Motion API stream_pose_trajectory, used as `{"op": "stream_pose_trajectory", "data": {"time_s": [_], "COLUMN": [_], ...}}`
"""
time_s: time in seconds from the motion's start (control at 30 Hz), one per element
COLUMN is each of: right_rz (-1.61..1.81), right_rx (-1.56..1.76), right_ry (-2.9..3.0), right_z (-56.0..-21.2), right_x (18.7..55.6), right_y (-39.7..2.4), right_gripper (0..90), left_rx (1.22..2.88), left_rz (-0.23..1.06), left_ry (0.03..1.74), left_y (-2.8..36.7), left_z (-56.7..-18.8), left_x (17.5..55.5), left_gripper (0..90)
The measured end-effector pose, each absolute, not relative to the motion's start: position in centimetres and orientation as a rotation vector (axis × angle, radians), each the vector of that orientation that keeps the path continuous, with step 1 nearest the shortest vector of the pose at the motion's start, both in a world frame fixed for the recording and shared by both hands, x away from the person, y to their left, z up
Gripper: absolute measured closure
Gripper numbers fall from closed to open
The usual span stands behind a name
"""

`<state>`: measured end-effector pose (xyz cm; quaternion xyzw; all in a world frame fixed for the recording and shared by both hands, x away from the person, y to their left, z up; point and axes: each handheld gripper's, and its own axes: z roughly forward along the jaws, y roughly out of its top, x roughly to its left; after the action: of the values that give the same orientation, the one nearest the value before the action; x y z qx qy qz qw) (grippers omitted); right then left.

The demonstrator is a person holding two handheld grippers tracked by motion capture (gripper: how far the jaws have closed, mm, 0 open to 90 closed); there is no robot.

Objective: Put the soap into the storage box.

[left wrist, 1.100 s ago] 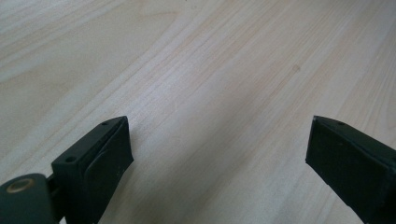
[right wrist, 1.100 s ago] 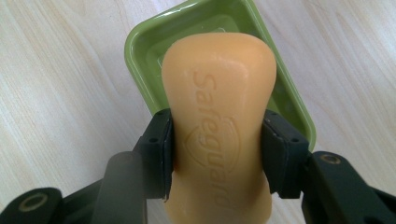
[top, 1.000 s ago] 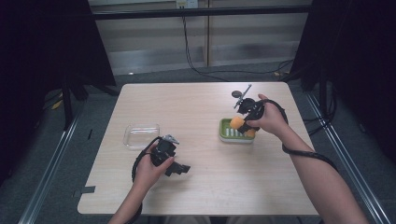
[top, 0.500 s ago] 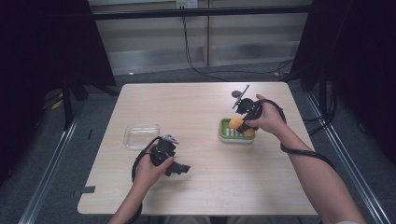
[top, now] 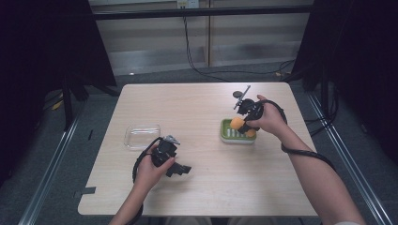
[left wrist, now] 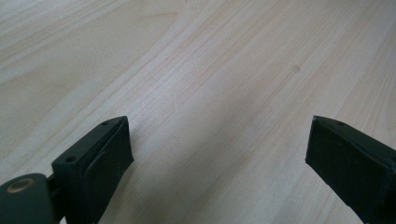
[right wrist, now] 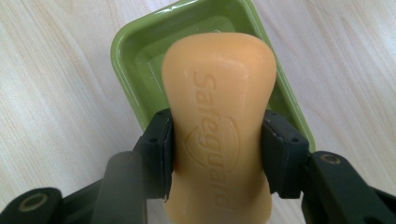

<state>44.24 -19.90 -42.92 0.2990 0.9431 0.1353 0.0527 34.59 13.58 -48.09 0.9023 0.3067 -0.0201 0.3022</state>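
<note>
An orange bar of soap (right wrist: 218, 121) stamped with lettering is clamped between the jaws of my right gripper (right wrist: 217, 156), held just above a green soap dish (right wrist: 135, 60). In the high view the soap (top: 236, 123) hangs over the left end of the dish (top: 226, 136), with my right gripper (top: 244, 115) at the table's right side. A second orange piece (top: 250, 133) lies in the dish. My left gripper (top: 180, 169) rests low on the near left part of the table, open with nothing between its fingers (left wrist: 98, 158).
A clear plastic lid or tray (top: 141, 136) lies on the light wooden table (top: 197, 108) just beyond my left hand. Cables trail from both grippers. Dark floor and metal rails surround the table.
My right gripper has shifted very slightly with the soap over the dish. The left gripper has stayed put.
</note>
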Motion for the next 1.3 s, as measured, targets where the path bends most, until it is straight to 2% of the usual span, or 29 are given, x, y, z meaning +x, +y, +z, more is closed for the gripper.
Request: {"op": "stream_pose_trajectory", "data": {"time_s": [1.3], "right_rz": [0.405], "right_rx": [0.827], "right_ry": [2.879], "right_z": [-44.0], "right_x": [45.4], "right_y": [-19.1], "right_gripper": [50.9], "left_rx": [2.400], "left_rz": [-0.039], "left_ry": [0.798], "left_y": [13.9], "left_z": [-47.9], "left_x": [34.8], "left_gripper": [7.0]}}
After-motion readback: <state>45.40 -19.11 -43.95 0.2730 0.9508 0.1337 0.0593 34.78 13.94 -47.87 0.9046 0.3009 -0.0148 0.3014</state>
